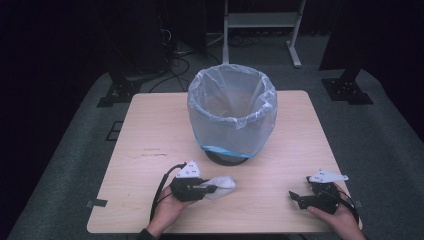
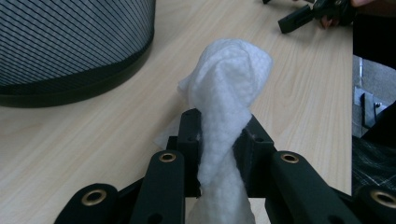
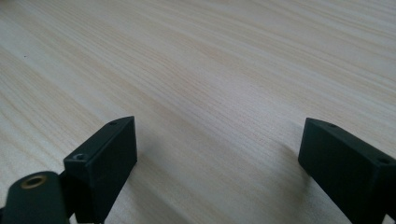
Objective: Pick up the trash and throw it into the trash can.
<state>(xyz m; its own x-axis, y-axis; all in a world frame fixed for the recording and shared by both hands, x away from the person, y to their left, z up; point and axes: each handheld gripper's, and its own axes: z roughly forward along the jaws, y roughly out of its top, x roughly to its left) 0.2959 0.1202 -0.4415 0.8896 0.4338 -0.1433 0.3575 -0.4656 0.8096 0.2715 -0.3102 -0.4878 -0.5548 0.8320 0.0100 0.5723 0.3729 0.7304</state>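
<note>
My left gripper (image 1: 209, 188) is shut on a crumpled white tissue (image 1: 221, 184), held just above the table in front of the bin. In the left gripper view the tissue (image 2: 229, 88) stands up between the two black jaws, pinched at its lower part, with my left gripper (image 2: 219, 135) closed around it. The bin (image 1: 232, 115) is a black mesh basket lined with a clear plastic bag, standing at the table's middle. My right gripper (image 1: 296, 196) rests at the front right of the table, held in a hand. Its jaws (image 3: 219, 154) stand wide apart over bare wood, open with nothing between them.
The light wooden table (image 1: 150, 145) has free room left and right of the bin. The bin's base (image 2: 70, 88) is close at the upper left in the left gripper view. A metal frame (image 1: 262, 22) and dark stands are on the floor beyond the table.
</note>
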